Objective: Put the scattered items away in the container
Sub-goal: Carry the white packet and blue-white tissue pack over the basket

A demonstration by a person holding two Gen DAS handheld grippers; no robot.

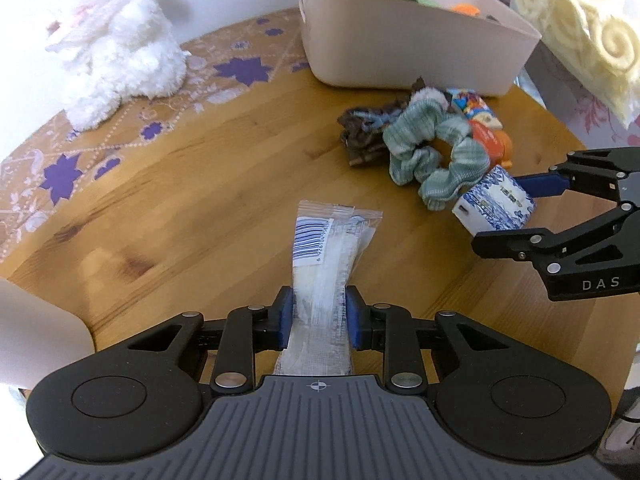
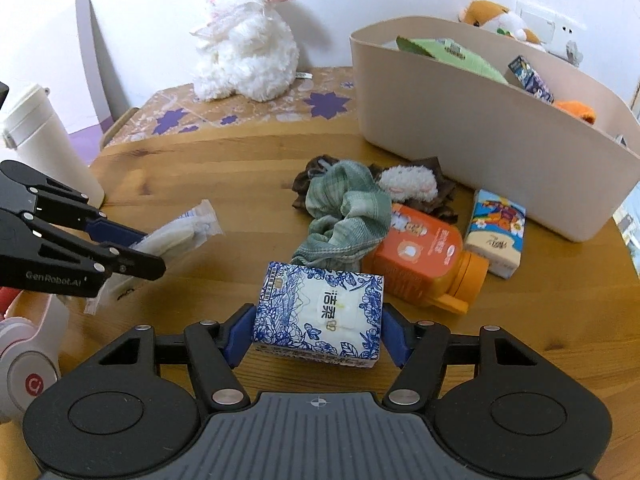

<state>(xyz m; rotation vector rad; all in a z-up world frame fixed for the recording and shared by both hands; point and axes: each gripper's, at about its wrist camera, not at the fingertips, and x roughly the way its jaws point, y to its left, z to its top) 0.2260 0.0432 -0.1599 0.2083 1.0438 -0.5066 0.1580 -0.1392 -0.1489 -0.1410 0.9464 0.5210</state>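
Two items are held at once above a round wooden counter, each in its own tool. The left tool is clenched on a clear plastic sachet with a barcode label, which is pinched near its lower end so that most of its length juts forward unsupported. The right tool is closed on a blue-and-white floral tissue pack, gripped across its width by both blue pads.

The beige plastic container stands at the far side of the counter and is already partly filled. Still scattered in front of it are a green ribbed scrunchie, a brown scrunchie, a small white fluffy piece, an orange plastic bottle lying on its side and a cartoon-printed tissue pack. A white plush lamb is seated at the back edge.

The slick sachet appears the likelier item to be lost: held by one end, it could slide from the pads or swing and catch the container's rim. The soft tissue pack could deform and twist in the grip. With both tools bound for one opening, a collision above the container is possible, and a low pass by the right tool could snag the green scrunchie or set the bottle rolling.
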